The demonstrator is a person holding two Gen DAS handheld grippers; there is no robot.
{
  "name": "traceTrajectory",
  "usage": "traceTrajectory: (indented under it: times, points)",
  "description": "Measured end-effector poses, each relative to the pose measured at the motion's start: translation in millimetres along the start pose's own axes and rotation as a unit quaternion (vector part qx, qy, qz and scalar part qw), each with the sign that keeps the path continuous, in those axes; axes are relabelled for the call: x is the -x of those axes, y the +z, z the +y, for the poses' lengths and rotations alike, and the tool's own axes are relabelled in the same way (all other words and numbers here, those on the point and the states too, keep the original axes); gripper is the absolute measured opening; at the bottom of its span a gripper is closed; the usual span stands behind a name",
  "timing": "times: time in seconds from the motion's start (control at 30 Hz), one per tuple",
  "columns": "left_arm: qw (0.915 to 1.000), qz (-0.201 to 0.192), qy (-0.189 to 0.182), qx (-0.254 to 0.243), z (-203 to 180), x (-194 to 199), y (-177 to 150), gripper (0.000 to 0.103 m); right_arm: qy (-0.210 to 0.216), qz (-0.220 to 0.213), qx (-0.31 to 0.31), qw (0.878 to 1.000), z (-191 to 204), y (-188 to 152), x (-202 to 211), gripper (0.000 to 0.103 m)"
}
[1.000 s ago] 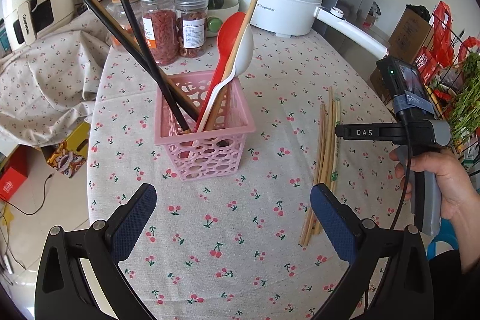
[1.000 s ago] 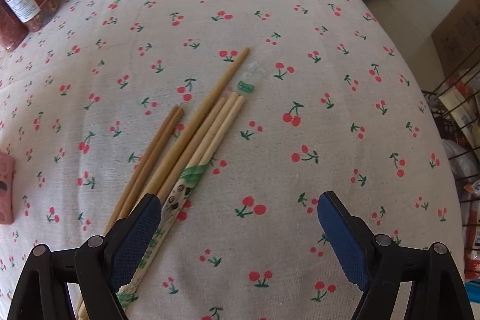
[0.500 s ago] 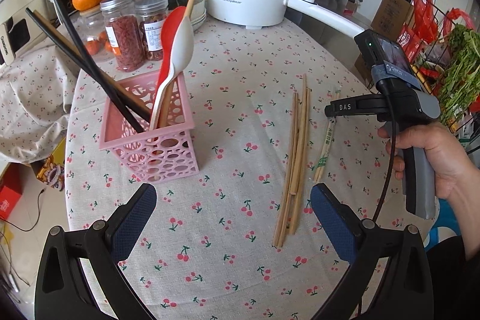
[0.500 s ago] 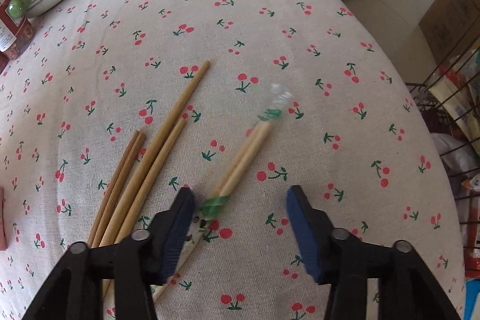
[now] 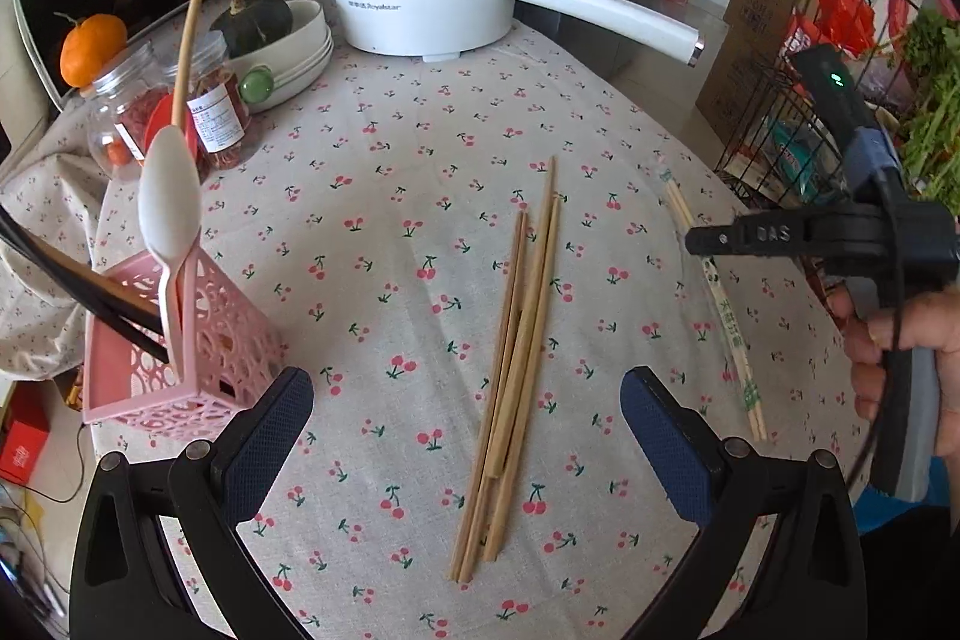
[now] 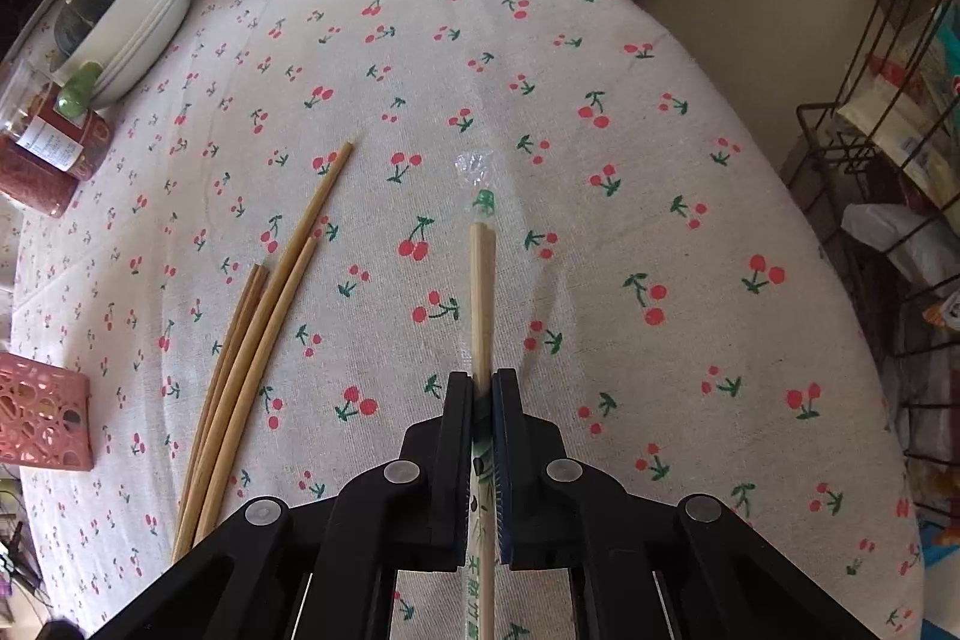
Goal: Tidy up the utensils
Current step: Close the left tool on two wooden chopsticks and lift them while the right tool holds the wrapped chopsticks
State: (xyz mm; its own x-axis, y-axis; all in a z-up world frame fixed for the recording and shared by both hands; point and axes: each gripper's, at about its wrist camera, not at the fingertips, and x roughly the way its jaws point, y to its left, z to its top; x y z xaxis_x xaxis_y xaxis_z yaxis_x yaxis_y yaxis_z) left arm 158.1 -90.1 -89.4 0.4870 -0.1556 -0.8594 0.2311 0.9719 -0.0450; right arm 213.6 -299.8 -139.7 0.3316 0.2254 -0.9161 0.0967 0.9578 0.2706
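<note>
Chopsticks in a printed wrapper (image 6: 482, 316) sat clamped between the jaws of the right hand-held gripper (image 6: 482, 388), which had just been closing on them; their far end pointed away over the tabletop (image 6: 600, 220). To their left lay four bare chopsticks (image 5: 516, 358), loose, between the widely spread jaws of the left hand-held gripper (image 5: 465, 424). Further left stood the pink basket (image 5: 198, 340) with a white spoon (image 5: 168, 214).

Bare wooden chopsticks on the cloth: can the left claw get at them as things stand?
Probably yes. The left claw is open right over the bare wooden chopsticks, with nothing between; the right claw is shut on the wrapped pair, off to the side.
</note>
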Motion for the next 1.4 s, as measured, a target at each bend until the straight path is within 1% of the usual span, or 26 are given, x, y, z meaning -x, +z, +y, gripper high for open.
traceTrajectory:
  times: [0.07,0.13,0.17,0.2,0.23,0.27,0.3,0.33,0.4,0.5,0.53,0.6,0.67,0.77,0.83,1.03,1.13,1.2,1.23,1.4]
  points:
    - [0.9998,0.007,-0.005,0.016,0.7,-13.2,13.5,0.103,0.013,-0.006,-0.003,1.0,-6.3,-0.7,9.1,0.004]
    - [0.9994,0.02,0.002,0.029,0.4,-28.4,24.7,0.102,0.021,-0.007,-0.004,1.0,-9.2,-3.4,15.5,0.004]
    - [0.9991,0.026,0.001,0.033,-0.9,-36.4,29.4,0.099,0.025,-0.007,-0.002,1.0,-9.8,-3.4,16.5,0.004]
    - [0.9988,0.031,-0.002,0.038,-1.7,-43.2,33.5,0.089,0.027,-0.006,0.002,1.0,-12.4,-3.6,18.7,0.004]
    - [0.9984,0.036,-0.008,0.042,-2.4,-49.6,36.4,0.082,0.028,-0.008,0.004,1.0,-13.6,-3.2,19.8,0.004]
    - [0.9979,0.043,-0.014,0.047,-3.4,-56.0,39.0,0.067,0.027,-0.01,0.006,1.0,-13.3,-3.1,19.9,0.004]
    - [0.9971,0.051,-0.022,0.053,-4.2,-62.4,41.0,0.055,0.024,-0.012,0.008,1.0,-14.3,-2.8,21.5,0.005]
    - [0.996,0.061,-0.032,0.058,-5.2,-69.0,43.0,0.051,0.021,-0.015,0.008,1.0,-13.7,-1.7,20.8,0.005]
    - [0.9942,0.074,-0.046,0.063,-8.8,-80.1,46.4,0.038,0.026,-0.015,0.008,1.0,-14.6,-0.9,21.3,0.005]
    - [0.9929,0.088,-0.047,0.064,-14.6,-91.9,51.4,0.028,0.039,-0.013,0.01,0.999,-14.7,0.1,22.5,0.005]
    - [0.9928,0.092,-0.044,0.062,-16.2,-95.7,53.1,0.027,0.042,-0.014,0.01,0.999,-14.4,0.4,23.6,0.005]
    - [0.9927,0.101,-0.034,0.057,-19.0,-101.9,55.4,0.02,0.048,-0.016,0.01,0.999,-13.4,1.4,25.4,0.005]
    - [0.9922,0.106,-0.03,0.057,-19.9,-106.5,57.4,0.017,0.053,-0.019,0.008,0.998,-12.7,2.0,27.2,0.005]
    - [0.9918,0.112,-0.02,0.059,-18.9,-110.7,60.3,0.016,0.057,-0.022,0.006,0.998,-11.7,2.5,29.0,0.005]
    - [0.9904,0.123,-0.022,0.058,-18.7,-114.9,59.7,0.015,0.059,-0.023,0.006,0.998,-11.3,2.6,29.8,0.005]
    - [0.9887,0.148,-0.003,0.023,-26.5,-120.0,62.4,0.014,0.056,-0.021,0.006,0.998,-9.6,2.2,29.5,0.005]
    - [0.9887,0.149,0.018,0.0,-34.9,-123.3,64.7,0.011,0.054,-0.023,0.006,0.998,-7.6,2.3,28.9,0.005]
    - [0.9893,0.144,0.023,-0.004,-38.8,-120.6,62.6,0.01,0.054,-0.027,0.003,0.998,-6.9,2.6,30.0,0.005]
    - [0.9904,0.137,0.019,-0.004,-38.6,-116.9,60.8,0.01,0.055,-0.029,0.0,0.998,-7.2,3.3,30.8,0.005]
    - [0.9971,0.076,0.002,0.002,-29.4,-76.8,49.4,0.009,0.064,-0.047,-0.01,0.997,-6.5,-2.0,44.3,0.005]
